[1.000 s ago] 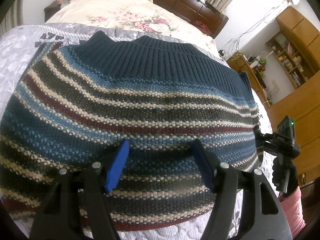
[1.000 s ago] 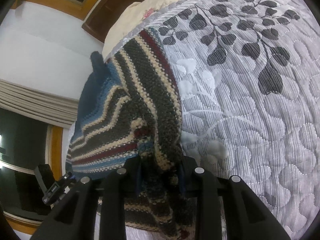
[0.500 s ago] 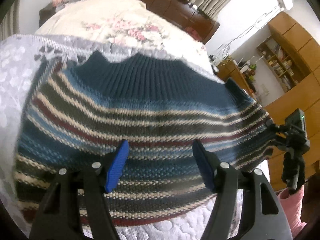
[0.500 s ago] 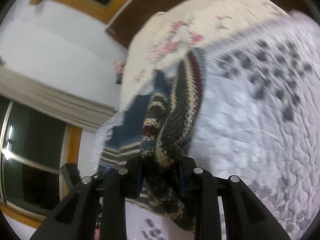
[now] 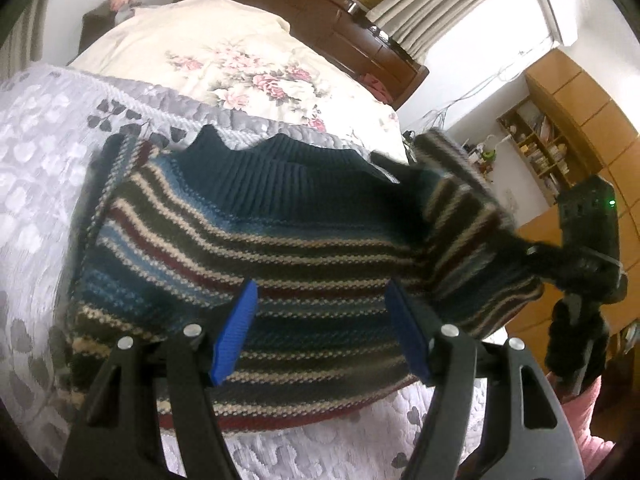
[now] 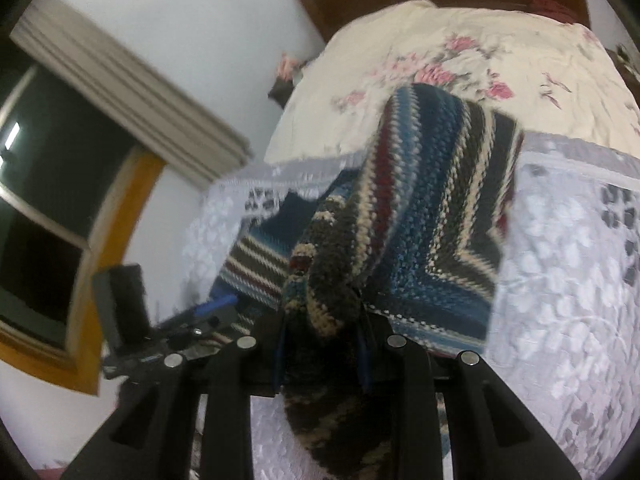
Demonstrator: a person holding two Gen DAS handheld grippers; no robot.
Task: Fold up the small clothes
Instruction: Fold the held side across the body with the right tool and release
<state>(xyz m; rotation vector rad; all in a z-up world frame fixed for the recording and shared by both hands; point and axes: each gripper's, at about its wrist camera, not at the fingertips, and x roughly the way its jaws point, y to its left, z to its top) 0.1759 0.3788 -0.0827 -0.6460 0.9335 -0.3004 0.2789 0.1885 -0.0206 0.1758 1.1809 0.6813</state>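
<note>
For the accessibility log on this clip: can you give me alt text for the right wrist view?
The right hand-held gripper is shut on a bunched edge of a striped knit sweater, lifting it above a grey-white quilted bedspread. A cream floral duvet lies beyond, and the left hand-held gripper shows at lower left.

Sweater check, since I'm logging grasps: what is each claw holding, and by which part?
Right claw grips the sweater by a bunched side edge, lifted. Left claw is open, holding nothing.
</note>
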